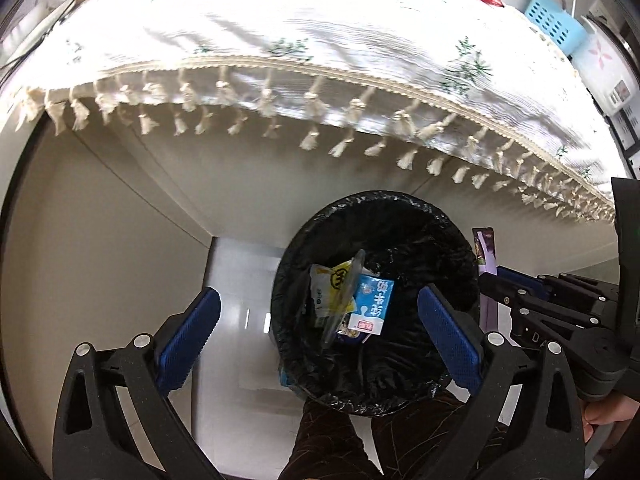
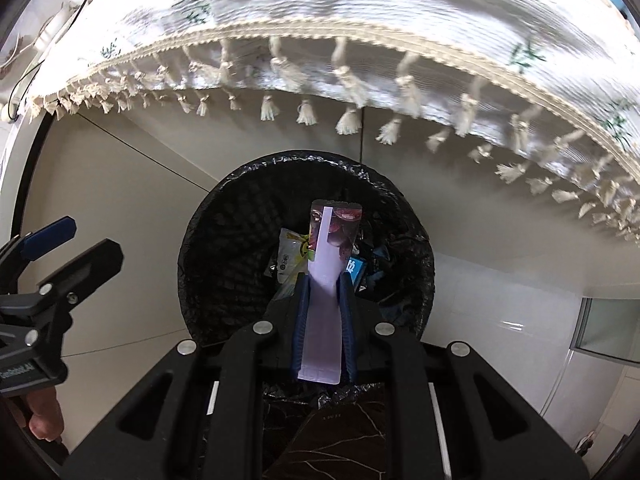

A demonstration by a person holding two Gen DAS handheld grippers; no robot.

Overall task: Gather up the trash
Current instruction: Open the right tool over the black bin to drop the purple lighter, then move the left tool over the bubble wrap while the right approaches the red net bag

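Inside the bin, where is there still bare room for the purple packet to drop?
Bare black liner along the bin's far and right walls. Crowded at the middle-left, where the blue carton and yellow wrapper pile. The right gripper holds the purple packet above the opening.

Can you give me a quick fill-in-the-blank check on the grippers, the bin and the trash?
1. The right gripper is shut on a ____ packet.
2. The left gripper is ____ with nothing between its pads.
3. The bin is lined with a ____ bag.
4. The blue-and-white carton lies ____ the bin.

Missing words: purple; open; black; inside
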